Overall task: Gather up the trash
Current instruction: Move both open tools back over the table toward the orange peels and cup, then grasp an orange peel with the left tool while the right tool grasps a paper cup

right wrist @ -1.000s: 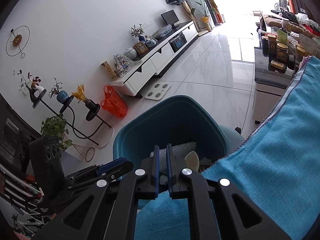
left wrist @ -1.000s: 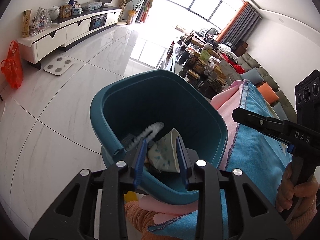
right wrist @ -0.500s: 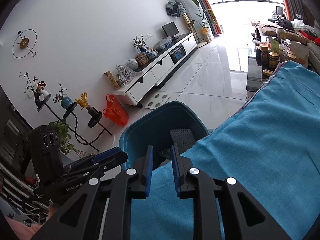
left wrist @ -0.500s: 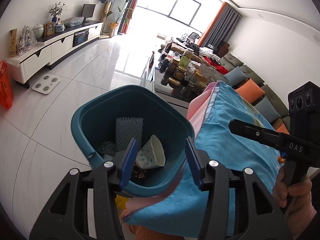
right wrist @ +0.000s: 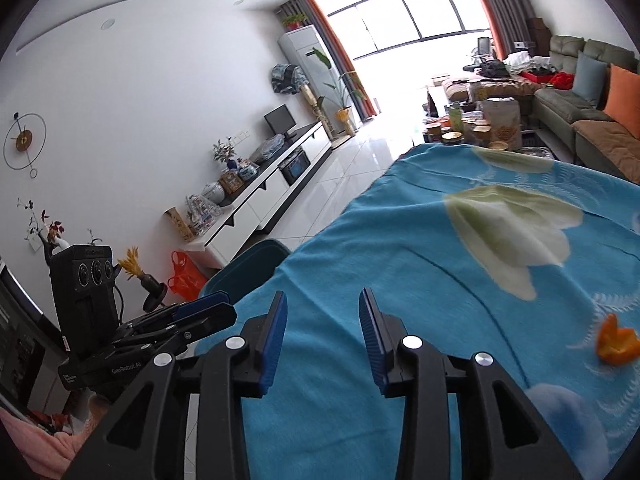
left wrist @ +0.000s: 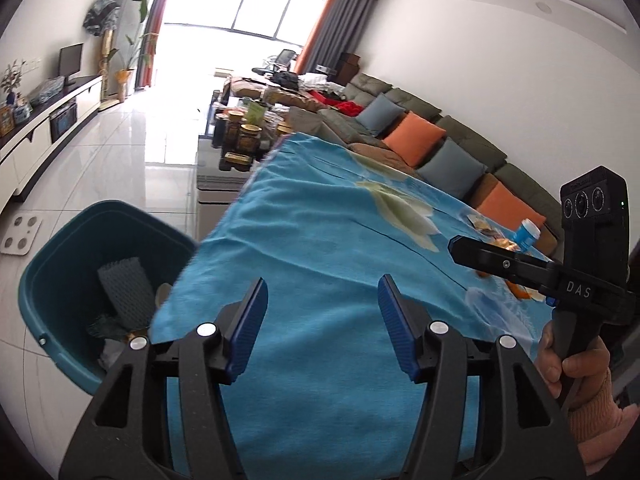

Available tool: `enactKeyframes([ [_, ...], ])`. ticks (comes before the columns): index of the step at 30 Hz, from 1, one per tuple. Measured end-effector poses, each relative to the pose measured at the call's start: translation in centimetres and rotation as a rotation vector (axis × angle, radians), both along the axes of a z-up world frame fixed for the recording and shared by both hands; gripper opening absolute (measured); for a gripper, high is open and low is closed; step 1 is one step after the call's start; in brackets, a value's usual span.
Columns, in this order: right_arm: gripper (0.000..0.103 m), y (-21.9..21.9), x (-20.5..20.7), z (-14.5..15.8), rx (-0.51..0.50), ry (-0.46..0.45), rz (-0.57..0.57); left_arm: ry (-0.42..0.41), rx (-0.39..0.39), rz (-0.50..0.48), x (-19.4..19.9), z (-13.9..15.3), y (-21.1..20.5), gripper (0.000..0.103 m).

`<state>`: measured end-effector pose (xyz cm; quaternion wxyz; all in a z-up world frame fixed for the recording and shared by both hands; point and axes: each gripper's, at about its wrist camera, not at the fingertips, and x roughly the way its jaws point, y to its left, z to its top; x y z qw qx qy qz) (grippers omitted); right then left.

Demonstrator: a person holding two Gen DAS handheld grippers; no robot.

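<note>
1. Both sets of jaws stand wide apart and empty: left gripper (left wrist: 322, 322), right gripper (right wrist: 322, 338).
2. Orange peel (right wrist: 616, 344) lies on the tabletop (right wrist: 400, 256); approach low, pinch its raised edge.
3. Carry to the teal bin (left wrist: 44, 280) beside the tabletop's left edge.

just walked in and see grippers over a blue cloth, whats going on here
A person is clearing trash off a table covered with a blue cloth, holding a gripper in each hand. Both the left gripper and the right gripper are open and empty, above the cloth. A teal bin beside the table already holds some trash, including a grey foam sleeve. An orange peel and a small blue bottle lie on the cloth, not yet collected.
</note>
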<state>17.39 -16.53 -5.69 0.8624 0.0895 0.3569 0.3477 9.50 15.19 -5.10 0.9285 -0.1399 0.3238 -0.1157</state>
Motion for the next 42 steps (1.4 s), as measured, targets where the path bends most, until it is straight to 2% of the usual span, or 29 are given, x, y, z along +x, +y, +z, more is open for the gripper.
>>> enactKeyframes([
  [4,0.036,-5.2,-0.5,-0.2,-0.021,-0.01,-0.126,0.009,0.02,-0.115,1.4,-0.1,-4.9,0.057],
  [10,0.039,-13.3,-1.2,-1.7,-0.001,0.021,-0.32,0.028,0.046,-0.264,4.0,0.0,-11.5,0.057],
  [17,0.045,-20.5,-0.6,-4.8,0.103,0.111,-0.499,0.064,0.072,-0.376,6.9,-0.3,-18.0,0.056],
  [22,0.045,-23.2,-0.3,-6.2,0.168,0.144,-0.582,0.086,0.106,-0.414,8.6,-0.8,-21.4,0.056],
  [32,0.045,-26.8,-1.0,-7.1,0.256,0.144,-0.762,0.125,0.121,-0.446,10.7,-1.2,-22.9,0.055],
  [37,0.045,-27.7,-1.1,-7.8,0.303,0.157,-0.817,0.169,0.119,-0.472,12.2,-2.1,-24.3,0.051],
  [40,0.041,-28.6,-1.4,-8.1,0.336,0.156,-0.832,0.194,0.119,-0.481,13.2,-2.6,-24.9,0.047],
  [42,0.029,-29.1,-1.5,-8.2,0.35,0.158,-0.834,0.206,0.113,-0.489,13.8,-2.8,-25.3,0.045],
])
